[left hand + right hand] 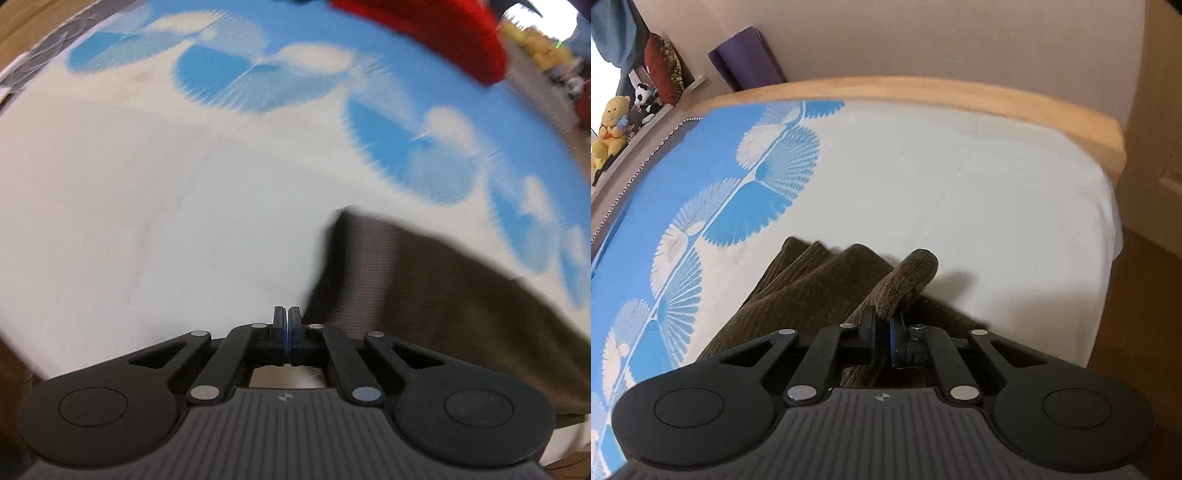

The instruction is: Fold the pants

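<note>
Our right gripper (882, 325) pinched the brown pants (812, 288), which stretched ahead, while our left gripper (287, 317) was pressed together on nothing, pants just right.

One pair of brown pants (820, 291), two grippers (left (287, 314), right (882, 319)), one bedsheet (960, 177).

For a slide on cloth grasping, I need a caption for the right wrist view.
Right gripper shut on a fold of brown corduroy pants lying on a blue-and-white bedsheet.
</note>
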### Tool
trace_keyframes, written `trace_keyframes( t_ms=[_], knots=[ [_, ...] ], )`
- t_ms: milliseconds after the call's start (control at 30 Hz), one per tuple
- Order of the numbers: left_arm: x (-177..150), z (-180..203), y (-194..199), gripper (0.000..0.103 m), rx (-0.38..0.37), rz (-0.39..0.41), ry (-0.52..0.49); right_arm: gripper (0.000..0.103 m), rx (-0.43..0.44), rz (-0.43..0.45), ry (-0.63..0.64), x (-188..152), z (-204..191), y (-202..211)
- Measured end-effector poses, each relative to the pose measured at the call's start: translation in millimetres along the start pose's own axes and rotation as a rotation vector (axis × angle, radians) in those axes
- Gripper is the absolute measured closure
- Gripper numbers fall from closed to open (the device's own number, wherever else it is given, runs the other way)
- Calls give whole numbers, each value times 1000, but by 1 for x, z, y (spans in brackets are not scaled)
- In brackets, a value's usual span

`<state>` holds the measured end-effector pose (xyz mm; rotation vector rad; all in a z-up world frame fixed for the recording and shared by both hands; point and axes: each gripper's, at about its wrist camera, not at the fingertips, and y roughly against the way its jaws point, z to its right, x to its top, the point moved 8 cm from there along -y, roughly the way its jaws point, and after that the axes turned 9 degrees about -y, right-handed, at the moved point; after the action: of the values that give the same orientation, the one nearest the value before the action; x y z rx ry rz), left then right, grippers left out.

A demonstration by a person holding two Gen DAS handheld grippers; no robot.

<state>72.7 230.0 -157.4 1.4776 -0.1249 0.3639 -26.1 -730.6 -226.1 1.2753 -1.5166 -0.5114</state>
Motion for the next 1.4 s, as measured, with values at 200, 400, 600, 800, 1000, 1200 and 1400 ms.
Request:
trace_keyframes(
  t_ms=[200,400,600,800,1000,1200,1400],
  knots=[
    [4,19,-9,58,-192,1,2,90,-37,-119,53,-20,20,-22],
    [13,46,-44,37,-186,-50,-38,56,25,-155,19,-38,12,-19],
    [22,61,-33,86,-126,47,-194,94,-4,-145,37,-41,5,-28],
    [1,36,-15,86,-96,41,-207,95,12,-91,1,-31,8,2],
    [10,37,-19,55,31,67,-300,77,-123,-175,24,-40,40,-22],
    [33,82,4,57,-75,226,-331,71,-47,158,-11,4,28,35],
    [9,104,-61,57,11,-17,-487,64,274,84,-64,4,-23,16]
  ],
)
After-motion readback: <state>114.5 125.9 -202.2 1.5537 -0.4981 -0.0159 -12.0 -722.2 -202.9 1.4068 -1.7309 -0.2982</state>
